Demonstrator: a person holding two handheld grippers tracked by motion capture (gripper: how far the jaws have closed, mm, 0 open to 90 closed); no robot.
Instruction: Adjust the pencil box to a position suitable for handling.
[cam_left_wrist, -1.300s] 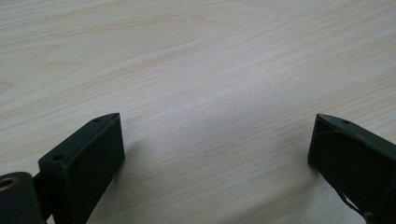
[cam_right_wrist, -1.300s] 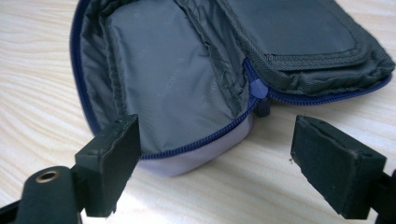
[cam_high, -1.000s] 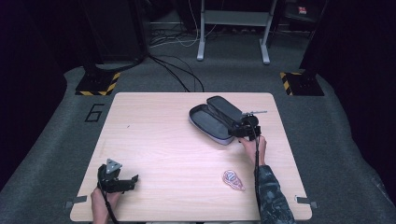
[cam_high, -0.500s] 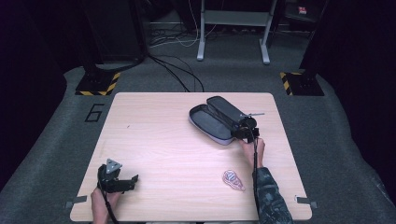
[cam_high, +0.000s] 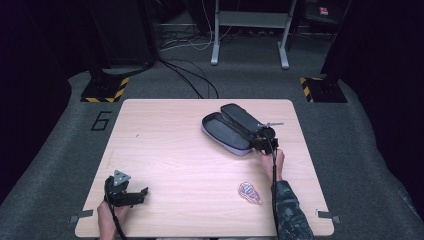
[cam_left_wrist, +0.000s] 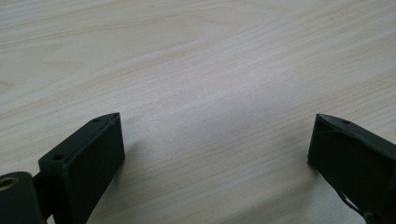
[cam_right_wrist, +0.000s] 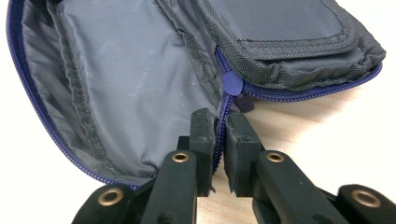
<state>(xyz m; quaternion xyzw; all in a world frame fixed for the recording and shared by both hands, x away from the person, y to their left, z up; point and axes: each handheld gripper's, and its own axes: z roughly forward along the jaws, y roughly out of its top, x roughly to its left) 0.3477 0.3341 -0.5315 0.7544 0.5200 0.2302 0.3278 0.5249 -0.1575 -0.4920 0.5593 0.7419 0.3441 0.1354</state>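
Note:
An open dark pencil case (cam_high: 227, 131) with grey lining (cam_right_wrist: 130, 70) and a blue zip lies flat at the table's back right. My right gripper (cam_high: 261, 140) is at its near right end. In the right gripper view its jaws (cam_right_wrist: 220, 121) have just been closing and now pinch the case's blue zip edge between the pads. My left gripper (cam_high: 142, 192) rests near the table's front left corner. In the left gripper view its jaws stand wide apart (cam_left_wrist: 215, 126) over bare wood with nothing between them.
The light wooden table (cam_high: 175, 145) stands on grey carpet. A small oval pink and blue patch (cam_high: 248, 191) lies near the front, left of the person's right forearm. Metal stand legs and cables are on the floor behind the table.

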